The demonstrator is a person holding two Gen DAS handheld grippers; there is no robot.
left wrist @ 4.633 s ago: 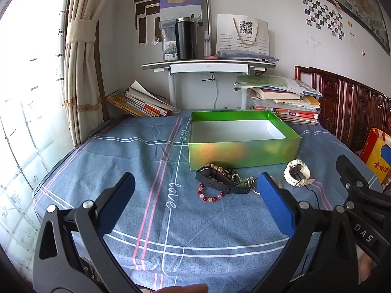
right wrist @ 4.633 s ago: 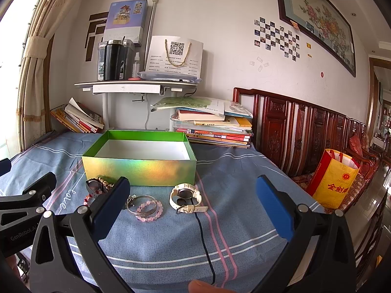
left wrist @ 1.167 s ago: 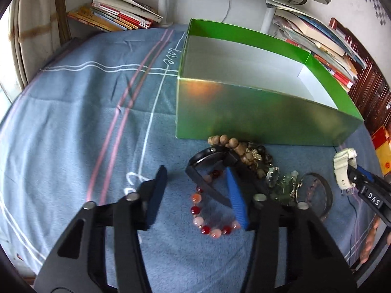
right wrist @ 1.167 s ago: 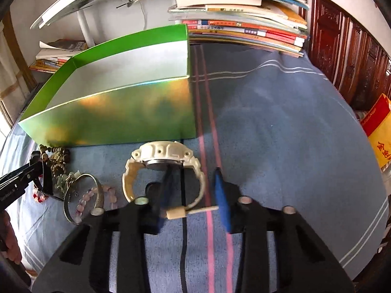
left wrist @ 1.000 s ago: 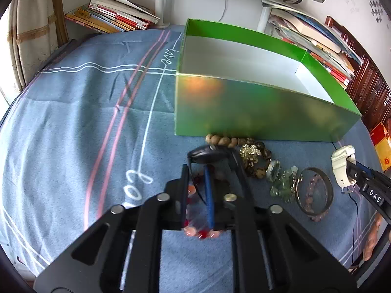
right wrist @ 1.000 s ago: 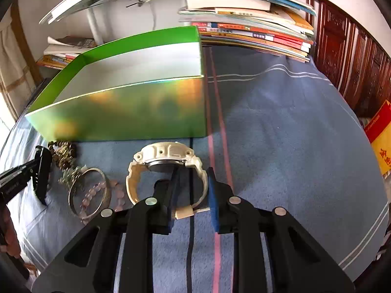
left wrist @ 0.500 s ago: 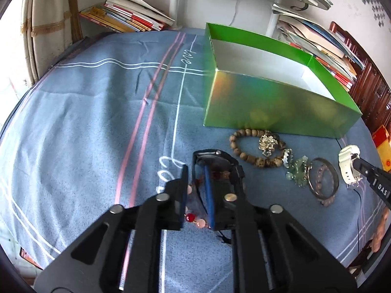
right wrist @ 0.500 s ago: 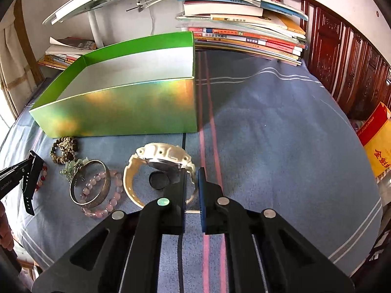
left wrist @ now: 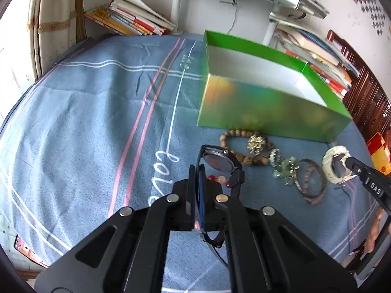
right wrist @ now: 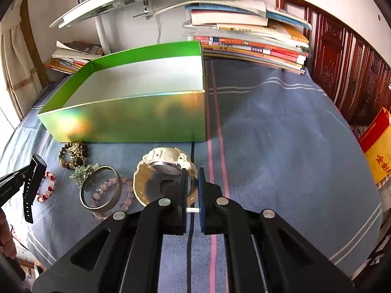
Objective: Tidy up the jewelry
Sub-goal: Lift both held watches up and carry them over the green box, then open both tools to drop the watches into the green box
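I have the black wristwatch with the round dark face (left wrist: 218, 160) pinched by its strap in my left gripper (left wrist: 197, 171), the jaws clamped tight on the band; its face tilts up off the cloth and the strap's free end hangs below the fingers. My right gripper (right wrist: 191, 174) is closed on the strap of the cream plastic watch (right wrist: 164, 161), which sits just in front of the shiny green open cardboard box (right wrist: 136, 119). The box's silver-white inside shows nothing in it. Between the two watches, on the blue-grey striped cloth (left wrist: 85, 127), lie the rest of the pieces: a red and pink bead bracelet (right wrist: 47, 188) just under the black watch, a brown wooden bead bracelet (left wrist: 240, 146) with a gold charm close to the box wall, a small green-and-silver trinket (left wrist: 283, 168), and a metal bangle (right wrist: 101, 188) overlapping a pale pink bead bracelet (right wrist: 127, 190). Stacks of books (right wrist: 246, 41) sit behind the box
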